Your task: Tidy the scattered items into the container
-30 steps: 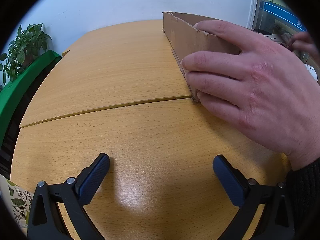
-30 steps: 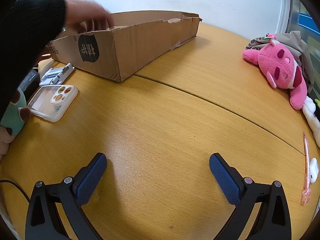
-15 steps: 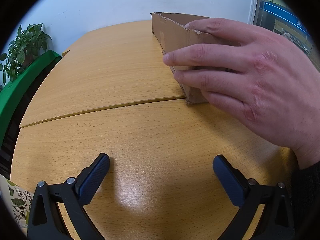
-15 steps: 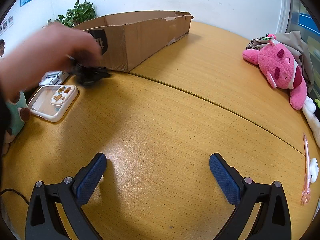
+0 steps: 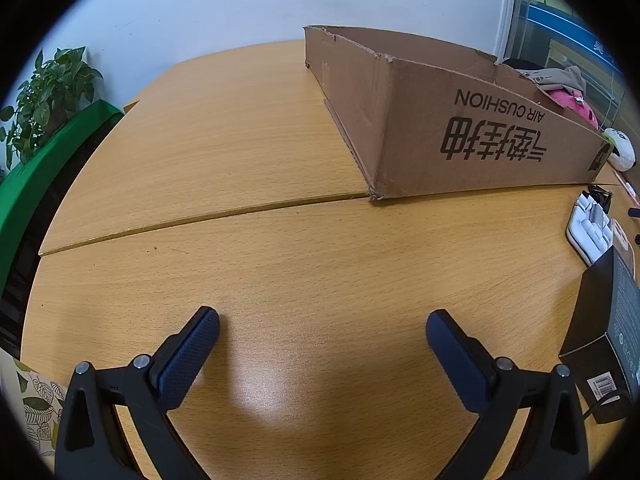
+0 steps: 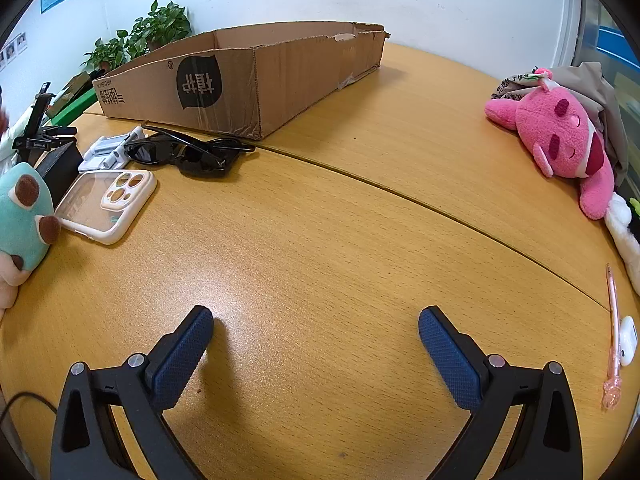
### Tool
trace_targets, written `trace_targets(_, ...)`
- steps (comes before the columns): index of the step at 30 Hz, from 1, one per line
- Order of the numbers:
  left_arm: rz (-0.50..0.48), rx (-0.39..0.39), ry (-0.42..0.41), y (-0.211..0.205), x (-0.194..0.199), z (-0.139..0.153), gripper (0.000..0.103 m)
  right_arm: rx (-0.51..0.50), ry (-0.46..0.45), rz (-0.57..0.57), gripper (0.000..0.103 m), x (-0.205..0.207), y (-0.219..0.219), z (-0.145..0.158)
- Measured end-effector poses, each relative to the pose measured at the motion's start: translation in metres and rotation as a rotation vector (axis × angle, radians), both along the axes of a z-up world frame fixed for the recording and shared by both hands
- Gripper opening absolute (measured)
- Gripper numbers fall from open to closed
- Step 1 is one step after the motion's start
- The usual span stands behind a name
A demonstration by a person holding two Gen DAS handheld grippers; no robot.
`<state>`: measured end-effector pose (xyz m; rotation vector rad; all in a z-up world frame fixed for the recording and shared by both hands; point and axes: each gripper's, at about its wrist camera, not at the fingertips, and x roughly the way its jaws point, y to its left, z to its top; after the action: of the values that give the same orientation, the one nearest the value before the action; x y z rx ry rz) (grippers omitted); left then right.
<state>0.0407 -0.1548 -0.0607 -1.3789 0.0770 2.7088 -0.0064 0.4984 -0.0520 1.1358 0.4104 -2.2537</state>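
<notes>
Both grippers hover with jaws spread wide and empty over a wood-grain table (image 6: 320,240).
A long, torn-edged cardboard box (image 6: 256,76) sits behind glossy black sunglasses (image 6: 188,152), a cream phone case (image 6: 108,204) and a pink plush toy (image 6: 560,144); left gripper (image 5: 322,322), right gripper (image 6: 316,320).

One cardboard box (image 6: 256,80). One pair of black sunglasses (image 6: 188,154). One clear phone case (image 6: 106,204). One white folding stand (image 6: 110,152). One black box (image 5: 608,332). Plush toys: one pink (image 6: 560,140), one teal (image 6: 22,216), one white (image 5: 620,148). One pink pen (image 6: 612,336). One white earbud case (image 6: 628,338). Two potted plants (image 6: 140,40).
</notes>
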Motion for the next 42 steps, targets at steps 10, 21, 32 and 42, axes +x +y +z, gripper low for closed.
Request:
trace_targets(10,0.012,-0.002,0.0,0.002,-0.003,-0.002,0.103,-0.001,-0.002,-0.106,0.103,-0.002,-0.009,0.0)
trace_targets(21,0.117,-0.013,-0.013,0.006,0.026,0.018,0.094,0.002,-0.021,-0.441,0.103,0.062,-0.028,0.015)
trace_targets(32,0.202,0.102,0.353,0.078,0.186,0.127,0.036,-0.092,0.224,-0.374,0.06,0.195,-0.084,0.11)
trace_targets(42,-0.019,0.195,0.279,0.169,0.216,0.119,0.1,-0.197,0.08,-0.344,0.102,0.228,-0.127,0.1)
